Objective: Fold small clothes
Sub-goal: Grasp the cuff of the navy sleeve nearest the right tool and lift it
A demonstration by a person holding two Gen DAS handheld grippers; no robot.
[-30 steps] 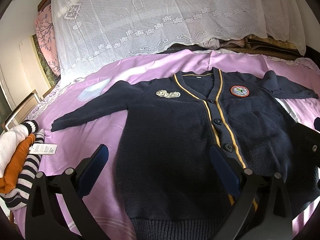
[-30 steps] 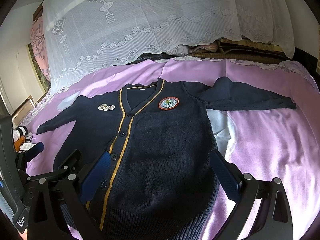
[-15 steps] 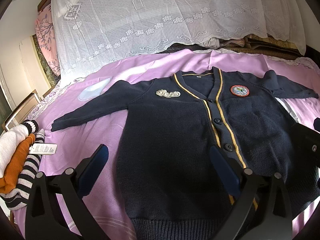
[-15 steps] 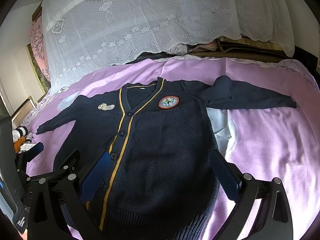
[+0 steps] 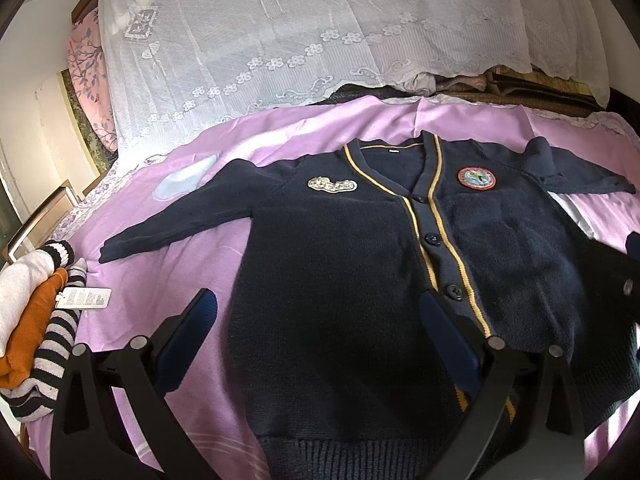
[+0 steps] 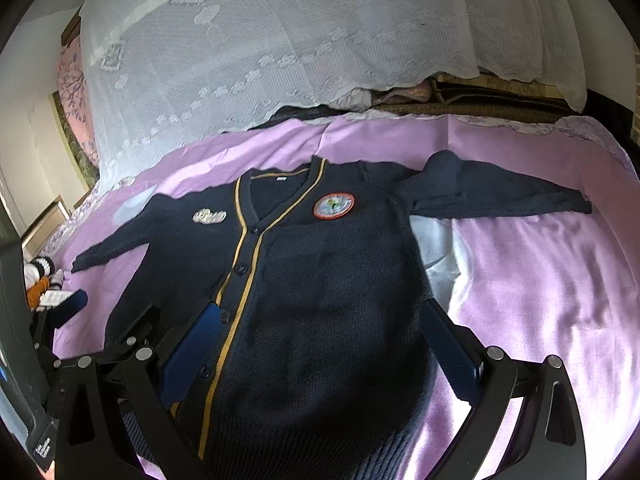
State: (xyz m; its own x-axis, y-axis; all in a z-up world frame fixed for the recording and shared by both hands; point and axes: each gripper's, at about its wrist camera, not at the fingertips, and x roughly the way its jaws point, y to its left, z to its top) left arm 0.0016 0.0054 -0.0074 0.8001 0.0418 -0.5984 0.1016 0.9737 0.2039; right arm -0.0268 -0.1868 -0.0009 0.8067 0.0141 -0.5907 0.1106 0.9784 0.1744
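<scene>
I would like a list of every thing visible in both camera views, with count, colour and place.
cardigan: one, navy with yellow trim, spread flat on the bed, buttoned, sleeves out.
bedsheet: one, lilac, under the cardigan.
lace cloth: one, white, draped at the far end.
pile of clothes: one, white, orange and striped, at the left edge, with a paper tag.
left claw: one, black with blue pads, open above the hem.
right claw: one, same colours, open.

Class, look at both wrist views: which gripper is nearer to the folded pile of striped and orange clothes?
Left. The left gripper hangs over the cardigan's hem with the pile just beside it; the right gripper is farther along the hem, away from the pile.
</scene>
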